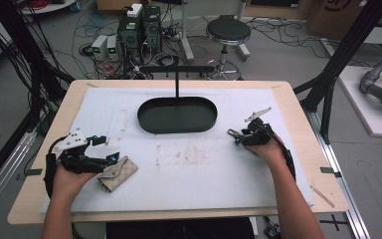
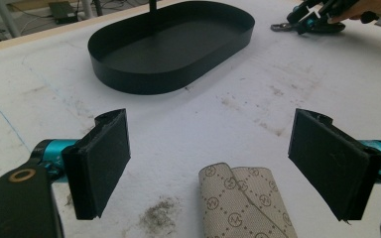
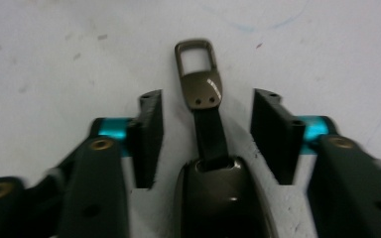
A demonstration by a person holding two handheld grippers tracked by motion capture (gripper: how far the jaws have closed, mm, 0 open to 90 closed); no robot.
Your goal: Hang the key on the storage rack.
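Both tongs stand wide open and empty, the left tongs (image 2: 213,163) straddling the patterned pouch (image 2: 245,206) and the right tongs (image 3: 206,136) straddling the key fob (image 3: 213,183) on the bench (image 1: 189,164), so closing to grasp likely comes next.

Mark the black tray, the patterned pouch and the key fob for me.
black tray (image 1: 177,115): high view, on its bare floor.
patterned pouch (image 2: 240,201): left gripper view, on its beige flap.
key fob (image 3: 202,88): right gripper view, on its metal clasp plate.
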